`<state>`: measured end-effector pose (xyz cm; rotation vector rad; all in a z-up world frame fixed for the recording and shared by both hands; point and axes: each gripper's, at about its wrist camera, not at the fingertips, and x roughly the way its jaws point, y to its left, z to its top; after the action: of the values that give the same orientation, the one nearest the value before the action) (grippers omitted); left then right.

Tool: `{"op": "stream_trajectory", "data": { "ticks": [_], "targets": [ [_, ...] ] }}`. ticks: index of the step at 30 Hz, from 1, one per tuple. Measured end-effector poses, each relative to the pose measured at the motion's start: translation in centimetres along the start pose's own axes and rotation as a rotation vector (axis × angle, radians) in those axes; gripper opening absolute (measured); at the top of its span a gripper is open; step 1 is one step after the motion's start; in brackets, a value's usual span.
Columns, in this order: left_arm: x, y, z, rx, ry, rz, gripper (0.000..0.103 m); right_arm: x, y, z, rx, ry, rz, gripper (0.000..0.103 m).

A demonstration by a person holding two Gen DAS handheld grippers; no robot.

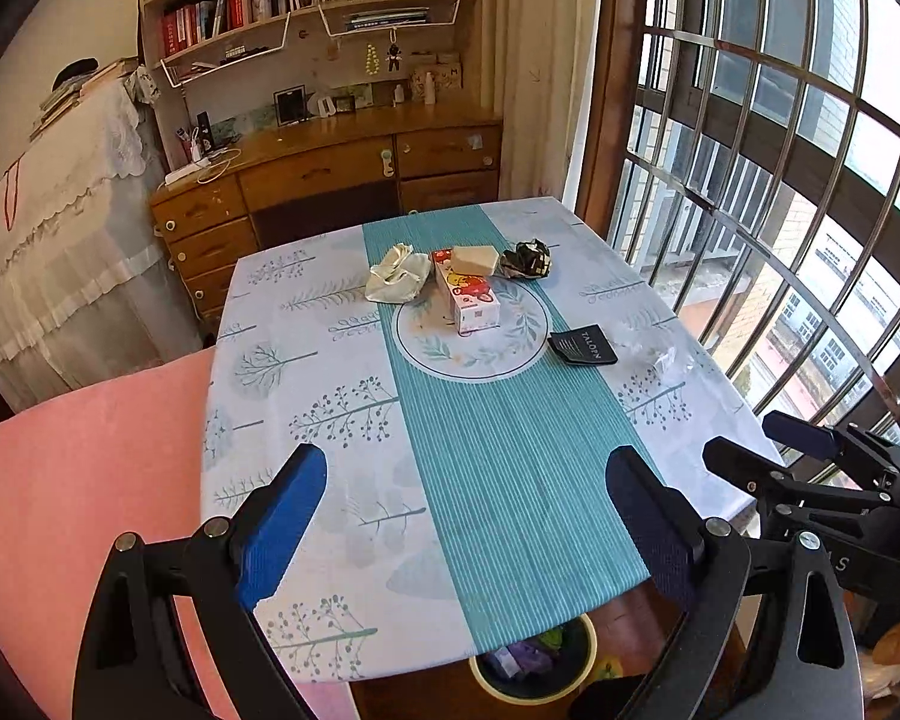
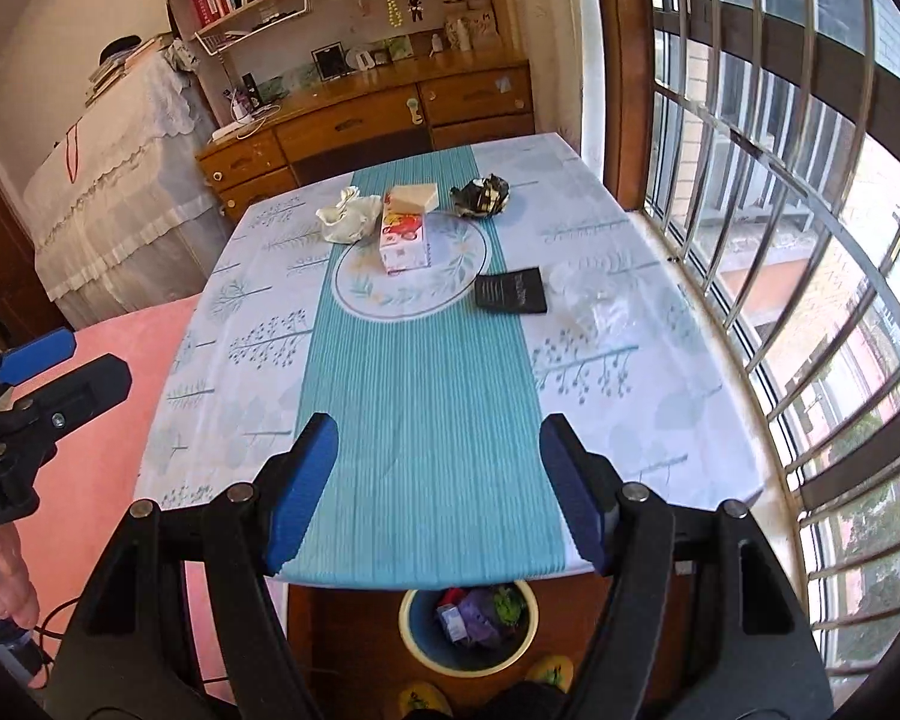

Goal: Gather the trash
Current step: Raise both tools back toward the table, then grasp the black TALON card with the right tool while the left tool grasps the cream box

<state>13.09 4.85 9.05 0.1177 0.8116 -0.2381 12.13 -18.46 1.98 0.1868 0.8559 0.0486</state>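
Crumpled white paper (image 1: 397, 273) lies far across the bench (image 1: 306, 360), so the left gripper (image 1: 468, 516), wide like the right gripper (image 2: 438, 492), should reach low and pinch its bulk.

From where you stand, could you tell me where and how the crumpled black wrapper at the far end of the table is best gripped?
Grip the crumpled black wrapper across its raised middle, coming from above with the right gripper, which is open and nearer that side. It is a loose ball with folds that should compress. It lies apart from the tissue box, so both fingers have room.
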Motion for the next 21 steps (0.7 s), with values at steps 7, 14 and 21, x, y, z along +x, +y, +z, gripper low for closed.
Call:
{"op": "stream_trajectory", "data": {
  "ticks": [7,14,21],
  "targets": [
    [6.7,0.0,3.5,-0.052,0.041,0.074,0.095,9.4,-2.9,6.1,-0.203,0.087,0.025,0.071],
    [16.4,-1.4,7.0,-0.144,0.169,0.126,0.095,20.8,-4.4,10.1,-0.517,0.217,0.119,0.073],
    [23.9,-2.8,8.8,-0.193,0.245,0.166,0.095,29.6,-4.3,10.8,-0.809,0.343,0.214,0.074]
  ]
}}
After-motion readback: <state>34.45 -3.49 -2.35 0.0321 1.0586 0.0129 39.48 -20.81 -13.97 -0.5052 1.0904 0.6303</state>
